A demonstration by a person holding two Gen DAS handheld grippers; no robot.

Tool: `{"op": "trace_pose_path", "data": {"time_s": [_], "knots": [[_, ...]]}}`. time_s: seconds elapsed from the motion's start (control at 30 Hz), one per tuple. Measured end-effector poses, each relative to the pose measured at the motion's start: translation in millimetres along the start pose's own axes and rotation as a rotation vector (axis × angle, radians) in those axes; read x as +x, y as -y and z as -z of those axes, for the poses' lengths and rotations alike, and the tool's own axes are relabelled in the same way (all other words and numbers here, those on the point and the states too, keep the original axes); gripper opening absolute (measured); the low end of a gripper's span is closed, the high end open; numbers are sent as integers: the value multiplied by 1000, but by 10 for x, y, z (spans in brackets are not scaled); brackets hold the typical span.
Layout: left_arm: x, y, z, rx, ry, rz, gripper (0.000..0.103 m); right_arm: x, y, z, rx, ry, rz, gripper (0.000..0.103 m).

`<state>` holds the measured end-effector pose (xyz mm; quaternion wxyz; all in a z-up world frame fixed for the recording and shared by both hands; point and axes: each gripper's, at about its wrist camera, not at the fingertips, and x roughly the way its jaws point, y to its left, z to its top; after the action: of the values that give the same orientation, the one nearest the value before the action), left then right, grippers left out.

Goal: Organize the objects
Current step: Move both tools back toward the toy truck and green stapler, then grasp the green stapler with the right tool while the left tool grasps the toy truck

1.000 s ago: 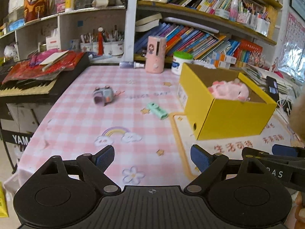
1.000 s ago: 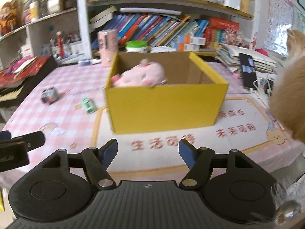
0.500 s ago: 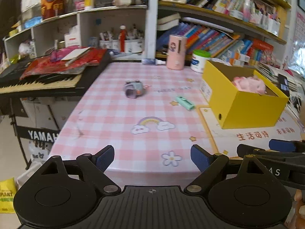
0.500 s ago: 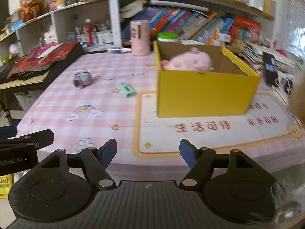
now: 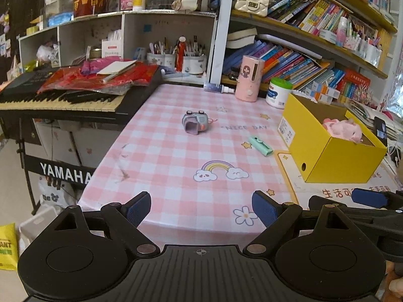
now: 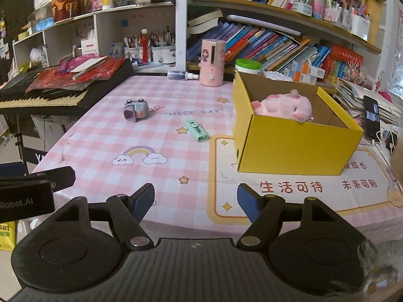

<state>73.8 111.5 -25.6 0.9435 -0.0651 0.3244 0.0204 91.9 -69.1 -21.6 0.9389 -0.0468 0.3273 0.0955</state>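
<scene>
A yellow cardboard box stands on the right of the pink checked table, with a pink plush pig inside. A small grey toy camera and a mint green stick lie on the cloth to the box's left. My left gripper is open and empty, over the table's near edge. My right gripper is open and empty, also at the near edge, right of the left one.
A pink cylinder and a green-lidded white jar stand at the back. A Yamaha keyboard under red bags adjoins the table's left. Crowded bookshelves rise behind. A phone lies far right.
Both grippers have pulled back from the table toward its near edge; the box and small objects look farther away. Both stay open and empty.
</scene>
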Motion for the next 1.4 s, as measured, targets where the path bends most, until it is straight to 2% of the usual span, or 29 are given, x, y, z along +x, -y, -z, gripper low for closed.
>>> {"op": "trace_pose_path", "data": {"time_s": [0.3, 0.5, 0.8, 1.03, 1.4], "knots": [[329, -29, -91, -14, -41, -12, 89, 322, -12, -103, -6, -36, -3, 71], [647, -32, -356, -22, -31, -26, 89, 698, 19, -325, 0, -43, -32, 67], [1213, -16, -770, -47, -53, -92, 89, 1355, 117, -719, 7, -64, -76, 57], [1585, 39, -1007, -36, -49, -104, 89, 1878, 103, -954, -19, -95, -112, 41], [2281, 135, -1237, 3, -128, -136, 89, 2553, 186, -1093, -7, -183, -87, 41]]}}
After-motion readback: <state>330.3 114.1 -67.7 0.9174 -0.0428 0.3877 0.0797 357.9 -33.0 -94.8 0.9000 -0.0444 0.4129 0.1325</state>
